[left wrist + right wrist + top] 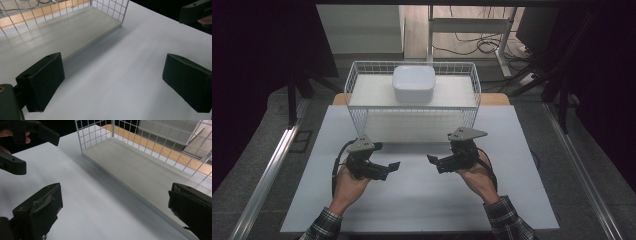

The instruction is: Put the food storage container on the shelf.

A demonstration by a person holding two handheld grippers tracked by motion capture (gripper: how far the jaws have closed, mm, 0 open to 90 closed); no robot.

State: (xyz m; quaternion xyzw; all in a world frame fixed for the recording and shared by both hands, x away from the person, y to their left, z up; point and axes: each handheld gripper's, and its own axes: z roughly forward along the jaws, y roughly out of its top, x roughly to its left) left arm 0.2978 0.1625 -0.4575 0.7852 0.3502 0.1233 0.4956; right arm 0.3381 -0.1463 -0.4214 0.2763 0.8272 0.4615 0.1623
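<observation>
Grippers hover spread and empty above a white table [422, 200].
Left gripper [393, 167] and right gripper [433, 161] face inward; reaching the bowl [413, 83] in the wire basket [357, 75] seems likely next.

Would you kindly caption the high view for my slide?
Two open grippers, left and right, face each other above a white table before a wire basket topped by a bowl.

The left black two-jaw gripper [388, 167] and right black two-jaw gripper [436, 162] point inward at each other. Both have jaws spread wide, holding nothing between them.
</observation>
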